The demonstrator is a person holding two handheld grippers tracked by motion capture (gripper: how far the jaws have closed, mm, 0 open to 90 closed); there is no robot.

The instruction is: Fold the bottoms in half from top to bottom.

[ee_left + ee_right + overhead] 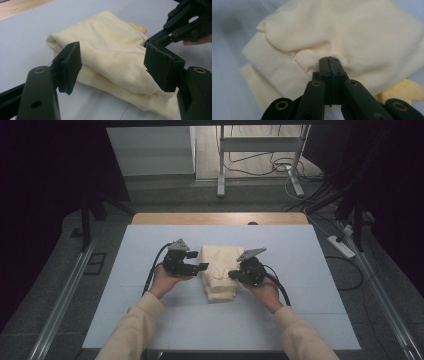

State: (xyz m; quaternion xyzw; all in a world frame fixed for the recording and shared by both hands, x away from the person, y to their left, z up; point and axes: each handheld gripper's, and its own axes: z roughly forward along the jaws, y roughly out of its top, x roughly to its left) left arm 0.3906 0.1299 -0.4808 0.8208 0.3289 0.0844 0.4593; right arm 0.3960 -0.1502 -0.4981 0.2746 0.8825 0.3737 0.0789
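We are folding a cream sweater (220, 270), which lies in a thick, folded bundle near the middle of the pale tabletop (300, 320), between our two hands. Our right tongs (329, 60) are shut tight, pressed against the soft top layer just above the ribbed hem (269, 75); whether a thin pinch of cloth sits between them we cannot tell. Our left tongs (112, 66) stand partly apart, one pad either side of the bundle's near edge, holding nothing.

We judge the sweater to be light, limp and springy: it will sag and slide out of its folds when lifted by one point, and the stacked layers will want to open up. The smooth knit gives little grip, while the ribbed hem is thicker and firmer, so it is the better place to take hold. For moving the whole bundle, we would grip across all layers at a folded edge, one pair of tongs at each side, and keep it low over the tabletop. A yellow scrap (404, 91) peeks from beneath the bundle.
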